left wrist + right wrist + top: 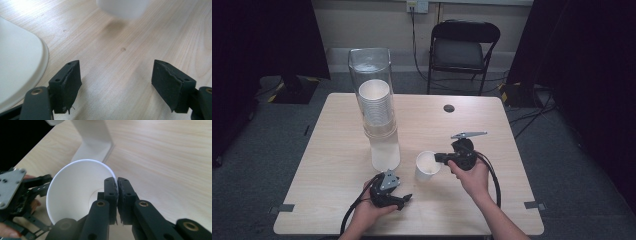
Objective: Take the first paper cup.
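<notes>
Cup: a white paper cup (pixel 427 166) stands upright near the middle of the desk's front half, just right of the dispenser's foot; in the right gripper view (pixel 77 192) its open mouth faces the camera.
Right gripper: the right gripper (pixel 438 158) comes at the cup from the right, jaws pinched tight on the near wall of the rim, one jaw inside and one outside. A rim grip like this suits lifting a light, empty cup without crushing its body.
Left gripper: the left gripper (pixel 407 198) lies low near the desk's front edge, left of the cup, pointing toward it. Its jaws stand well apart with nothing but bare wood between them, so it holds nothing.
Dispenser: a clear tube (pixel 371 75) holding a stack of cups (pixel 375 102) stands on a white foot (pixel 385 152) left of centre; the free cup likely came from it, though that is my reading only.
Cup contact: whether the cup's base rests on the desk (pixel 337 165) or hangs just above it I cannot tell; the blurred white bottom in the left gripper view (pixel 122 8) does not settle it.
Next need: a steady carry, since a one-sided rim pinch lets the cup tilt.
</notes>
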The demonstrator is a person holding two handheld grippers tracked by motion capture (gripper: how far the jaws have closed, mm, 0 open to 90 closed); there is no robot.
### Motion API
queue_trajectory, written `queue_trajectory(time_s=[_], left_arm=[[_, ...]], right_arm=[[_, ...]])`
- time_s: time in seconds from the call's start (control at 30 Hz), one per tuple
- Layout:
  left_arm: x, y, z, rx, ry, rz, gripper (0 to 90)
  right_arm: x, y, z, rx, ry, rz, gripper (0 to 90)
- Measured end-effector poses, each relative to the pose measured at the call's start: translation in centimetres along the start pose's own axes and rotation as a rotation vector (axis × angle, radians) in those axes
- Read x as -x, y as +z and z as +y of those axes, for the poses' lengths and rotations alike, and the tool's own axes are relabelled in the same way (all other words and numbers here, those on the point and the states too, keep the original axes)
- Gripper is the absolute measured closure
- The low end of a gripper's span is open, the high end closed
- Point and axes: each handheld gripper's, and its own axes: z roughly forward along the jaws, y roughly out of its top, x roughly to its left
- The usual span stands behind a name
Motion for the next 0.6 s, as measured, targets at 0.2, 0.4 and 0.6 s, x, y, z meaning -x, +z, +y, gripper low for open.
queue_trajectory(time_s=[0.2,0.4,0.6], left_arm=[[0.1,0.1,0.0,-0.003,-0.005,-0.003,23.5],[0.1,0.0,0.0,-0.01,-0.004,0.002,23.5],[0.0,0.0,-0.1,-0.006,0.009,-0.008,23.5]], right_arm=[[1.8,-0.6,0.8,0.01,0.013,-0.083,86.6],[2.4,-0.4,0.9,0.004,0.014,-0.122,86.0],[2.8,0.1,1.0,-0.003,0.019,-0.133,85.5]])
